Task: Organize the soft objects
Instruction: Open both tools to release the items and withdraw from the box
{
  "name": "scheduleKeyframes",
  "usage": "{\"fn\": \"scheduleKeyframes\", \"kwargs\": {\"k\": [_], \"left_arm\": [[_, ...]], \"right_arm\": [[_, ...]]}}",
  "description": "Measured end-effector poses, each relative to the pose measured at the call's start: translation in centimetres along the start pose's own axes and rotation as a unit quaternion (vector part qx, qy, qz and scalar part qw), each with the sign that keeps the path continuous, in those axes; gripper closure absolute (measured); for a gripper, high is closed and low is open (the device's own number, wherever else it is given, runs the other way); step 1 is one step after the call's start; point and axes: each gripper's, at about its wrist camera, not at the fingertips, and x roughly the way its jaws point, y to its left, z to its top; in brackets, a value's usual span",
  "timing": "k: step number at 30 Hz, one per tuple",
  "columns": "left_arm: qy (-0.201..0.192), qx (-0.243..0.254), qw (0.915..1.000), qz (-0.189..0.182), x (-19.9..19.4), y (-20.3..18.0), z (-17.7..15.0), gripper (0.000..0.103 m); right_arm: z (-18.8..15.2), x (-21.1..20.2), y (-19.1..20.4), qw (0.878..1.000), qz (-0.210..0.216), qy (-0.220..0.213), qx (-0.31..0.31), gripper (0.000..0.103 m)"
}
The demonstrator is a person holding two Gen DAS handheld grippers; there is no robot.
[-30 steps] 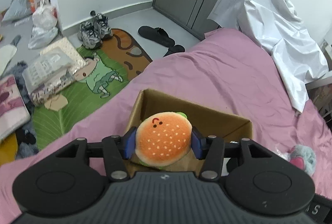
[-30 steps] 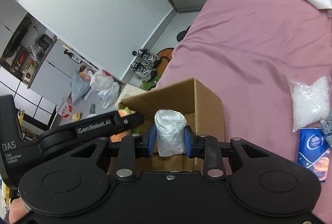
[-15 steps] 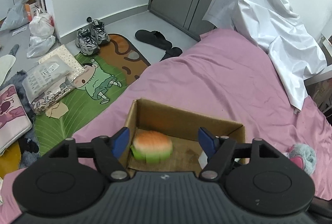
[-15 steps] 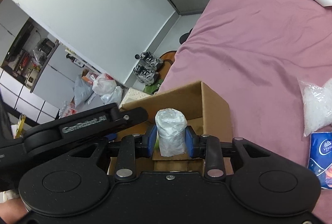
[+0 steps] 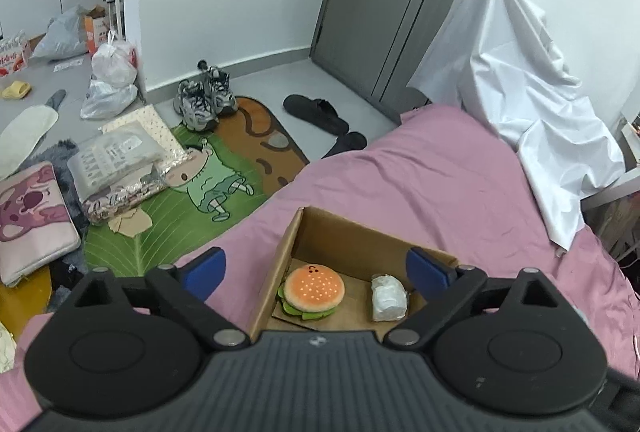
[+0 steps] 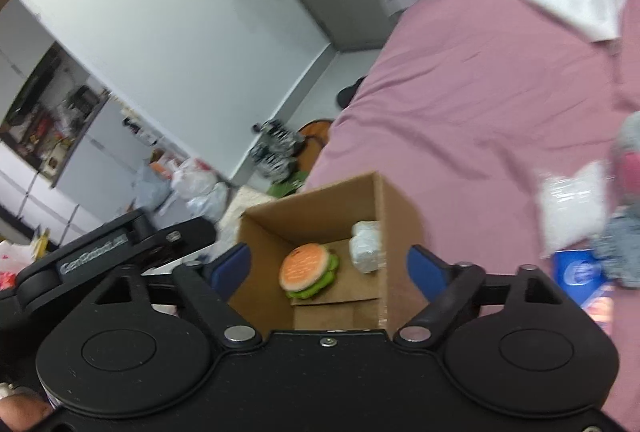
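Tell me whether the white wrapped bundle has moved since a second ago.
Yes. The white wrapped bundle has left the right gripper, whose jaws now stand open, and lies inside the cardboard box beside the burger plush.

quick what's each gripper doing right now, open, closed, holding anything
Left gripper: open, empty, above the cardboard box.
Right gripper: open, empty; burger plush and white wrapped bundle lie in the box.

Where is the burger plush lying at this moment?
In the left wrist view, the burger plush lies on the floor of the cardboard box, against its left wall, with the white wrapped bundle to its right.
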Motion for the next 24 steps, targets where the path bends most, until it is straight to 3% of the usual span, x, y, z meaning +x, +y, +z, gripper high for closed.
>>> {"fn": "scheduleKeyframes", "kwargs": {"k": [6, 13, 19, 24], "left_arm": [[-0.011, -0.001, 0.9999, 0.008, -1.8, -0.4, -0.3, 0.007], [-0.012, 0.005, 0.9999, -0.002, -4.0, -1.9, -0.7, 0.007], [-0.004, 0.028, 0.9994, 0.019, -5.3, -3.5, -1.5, 0.007], [0.014, 0.049, 0.9986, 0.014, -6.1, -5.1, -2.7, 0.007]], "right_arm": [[0.2, -2.8, -1.6, 0.999, -0.034, -0.013, 0.005, 0.011], [-0.2, -5.8, -2.2, 0.998, -0.064, -0.019, -0.01, 0.0], [-0.6, -9.2, -3.3, 0.995, -0.091, -0.035, -0.027, 0.0], [-1.9, -11.1, -5.6, 0.992, -0.12, -0.035, -0.007, 0.0]]}}
